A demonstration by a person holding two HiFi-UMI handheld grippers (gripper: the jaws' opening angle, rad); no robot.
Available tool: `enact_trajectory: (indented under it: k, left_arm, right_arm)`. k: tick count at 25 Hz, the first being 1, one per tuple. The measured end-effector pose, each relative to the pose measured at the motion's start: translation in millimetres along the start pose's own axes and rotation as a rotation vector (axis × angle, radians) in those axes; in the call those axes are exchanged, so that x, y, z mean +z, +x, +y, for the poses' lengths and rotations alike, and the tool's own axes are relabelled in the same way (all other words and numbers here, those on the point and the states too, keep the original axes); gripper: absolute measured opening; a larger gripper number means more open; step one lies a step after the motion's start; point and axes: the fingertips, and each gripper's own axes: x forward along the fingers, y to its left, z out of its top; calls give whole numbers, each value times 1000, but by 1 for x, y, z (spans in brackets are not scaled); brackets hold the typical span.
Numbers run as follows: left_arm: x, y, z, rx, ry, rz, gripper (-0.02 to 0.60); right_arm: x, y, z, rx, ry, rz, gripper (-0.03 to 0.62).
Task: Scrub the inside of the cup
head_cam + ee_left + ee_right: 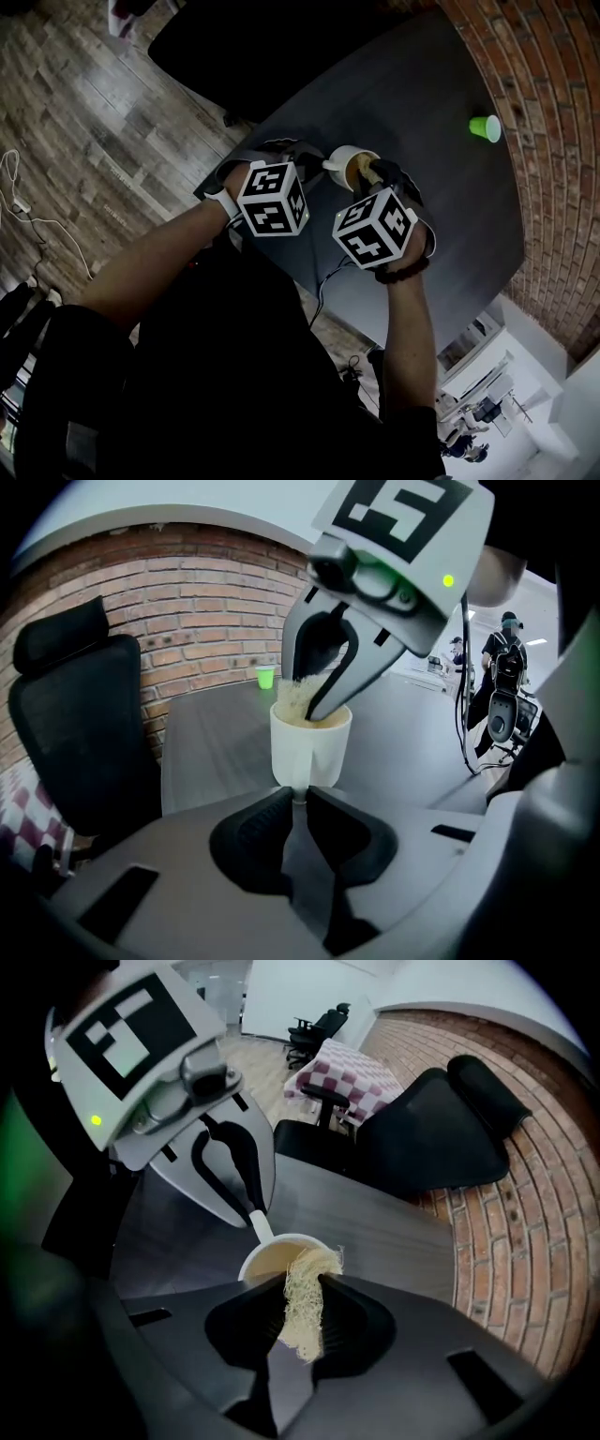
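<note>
A white cup [341, 156] stands on the dark grey table [441, 206]. My left gripper [298, 797] is shut on the cup's handle [259, 1224], whose thin white tab shows pinched between the pads. My right gripper [302, 1283] is shut on a pale straw-coloured fibre scrubber [304, 1312]. In the left gripper view the right gripper's fingertips [323, 691] reach down into the cup [311, 747] from above, with the scrubber [298, 700] against the inner wall. In the head view both marker cubes sit side by side just short of the cup.
A small green cup [485, 127] stands far off near the brick wall [553, 141]. A black office chair [80, 733] is at the table's side. A cable [328, 274] hangs off the near table edge. A person [506, 682] stands in the background.
</note>
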Motion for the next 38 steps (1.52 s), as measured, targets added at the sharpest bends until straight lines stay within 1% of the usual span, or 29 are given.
enact_trajectory:
  k: [3, 7, 10, 12, 14, 17, 22, 25, 27, 32, 38]
  left_arm:
    - [-1, -1, 1, 3, -3, -1, 60]
    - [0, 1, 0, 6, -9, 1, 60]
    - [0, 1, 0, 5, -9, 2, 60]
    - [0, 1, 0, 6, -11, 4, 60]
    - [1, 1, 0, 7, -13, 4, 60]
    - [1, 1, 1, 8, -13, 3, 60]
    - [0, 1, 1, 13, -17, -1, 60]
    - [0, 1, 1, 16, -16, -1, 60]
    - [1, 2, 3, 23, -17, 0, 60]
    - [2, 4, 13, 54, -18, 9, 58]
    - [8, 8, 23, 73, -5, 18, 53]
  right_arm:
    - [2, -34, -12, -53, 23, -46, 83]
    - [-6, -81, -41, -124, 127, -122, 83]
    - [-7, -99, -49, -126, 157, -153, 83]
    - [-8, -93, -42, -93, 137, -142, 83]
    - [-6, -79, -28, -35, 121, -133, 83]
    - [0, -53, -5, 53, 133, -122, 83]
    - [-1, -9, 9, 87, 136, -67, 83]
    - [-2, 6, 9, 96, 29, -66, 83]
    - [-5, 11, 10, 135, -13, -71, 83]
    - [-7, 10, 18, 295, 48, -68, 83]
    - [-5, 6, 28, 400, 30, -68, 83]
